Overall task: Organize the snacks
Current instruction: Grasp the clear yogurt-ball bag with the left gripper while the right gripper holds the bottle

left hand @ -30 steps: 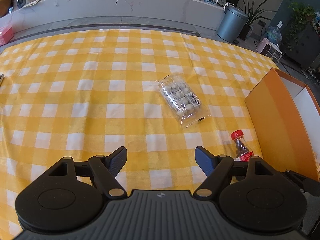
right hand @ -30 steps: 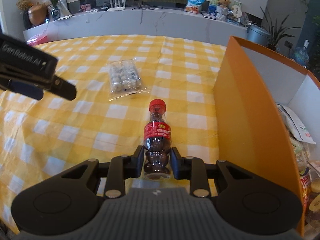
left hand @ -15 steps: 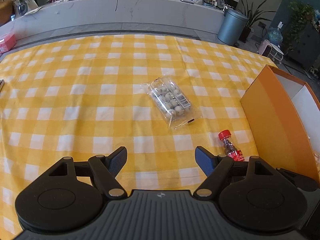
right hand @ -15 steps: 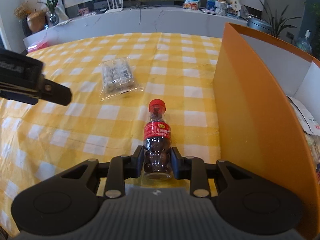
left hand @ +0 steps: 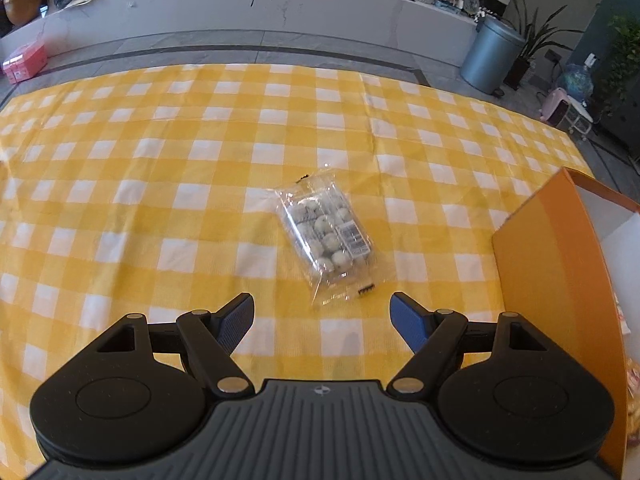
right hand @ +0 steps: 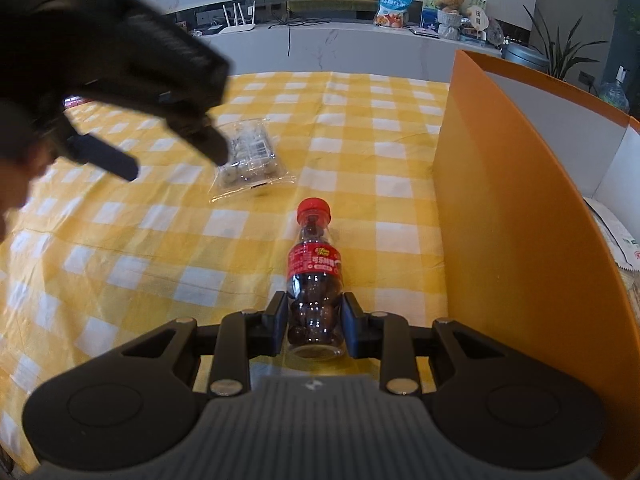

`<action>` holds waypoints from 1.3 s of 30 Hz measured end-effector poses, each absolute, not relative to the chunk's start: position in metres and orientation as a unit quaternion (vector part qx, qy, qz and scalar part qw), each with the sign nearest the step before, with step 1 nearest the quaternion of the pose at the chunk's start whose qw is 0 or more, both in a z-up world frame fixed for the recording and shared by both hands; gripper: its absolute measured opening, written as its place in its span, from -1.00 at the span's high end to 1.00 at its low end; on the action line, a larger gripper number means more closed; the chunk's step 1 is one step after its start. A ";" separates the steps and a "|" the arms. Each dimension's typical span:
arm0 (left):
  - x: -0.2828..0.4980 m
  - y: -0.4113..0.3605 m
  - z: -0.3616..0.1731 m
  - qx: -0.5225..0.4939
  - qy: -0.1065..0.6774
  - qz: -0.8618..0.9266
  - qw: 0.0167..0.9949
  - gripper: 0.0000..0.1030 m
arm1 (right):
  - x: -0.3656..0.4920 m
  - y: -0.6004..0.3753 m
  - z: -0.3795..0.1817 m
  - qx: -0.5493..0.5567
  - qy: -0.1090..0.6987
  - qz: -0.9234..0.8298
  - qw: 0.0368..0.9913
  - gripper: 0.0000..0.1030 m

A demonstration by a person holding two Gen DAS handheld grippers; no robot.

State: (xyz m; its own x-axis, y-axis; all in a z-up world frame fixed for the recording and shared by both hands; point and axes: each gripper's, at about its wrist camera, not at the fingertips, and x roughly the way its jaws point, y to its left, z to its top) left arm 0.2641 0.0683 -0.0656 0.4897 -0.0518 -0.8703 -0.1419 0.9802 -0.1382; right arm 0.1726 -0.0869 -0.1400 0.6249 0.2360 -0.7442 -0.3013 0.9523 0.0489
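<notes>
A clear bag of round white candies [left hand: 325,236] lies on the yellow checked tablecloth [left hand: 160,184]. My left gripper [left hand: 322,318] is open and empty, just short of the bag's near end. The bag also shows in the right wrist view [right hand: 250,162], partly behind the left gripper [right hand: 172,148]. My right gripper [right hand: 314,320] is shut on a small red-capped bottle of dark candies [right hand: 315,276], held above the cloth beside the orange box [right hand: 516,240].
The orange box [left hand: 560,280] stands open at the table's right side with snack packets [right hand: 616,248] inside. A grey bin [left hand: 494,58] and plants stand on the floor beyond the table. A long white counter [left hand: 280,4] runs along the back.
My left gripper moved right and forward toward the candy bag, so the bag now sits centred ahead of its fingers. My right gripper still holds the bottle and has lifted it slightly.
</notes>
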 end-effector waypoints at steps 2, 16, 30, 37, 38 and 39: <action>0.279 0.066 -0.068 -0.104 0.516 0.024 0.850 -0.77 | 0.172 -0.087 -0.139 -0.040 0.406 0.150 0.901 0.47; 0.356 0.057 -0.111 -0.085 0.585 0.080 0.802 -0.86 | 0.169 -0.088 -0.139 -0.046 0.402 0.153 0.902 0.46; 0.297 0.052 -0.106 0.003 0.554 0.037 0.832 -0.36 | 0.161 -0.088 -0.137 -0.059 0.406 0.164 0.897 0.48; 0.242 0.075 -0.089 -0.032 0.533 0.021 0.845 -0.36 | 0.149 -0.092 -0.128 -0.052 0.401 0.172 0.899 0.48; 0.235 0.079 -0.086 -0.042 0.529 0.021 0.847 -0.36 | 0.148 -0.092 -0.125 -0.051 0.399 0.173 0.899 0.48; 0.229 0.082 -0.081 -0.053 0.525 0.020 0.849 -0.36 | 0.145 -0.092 -0.122 -0.051 0.396 0.174 0.900 0.48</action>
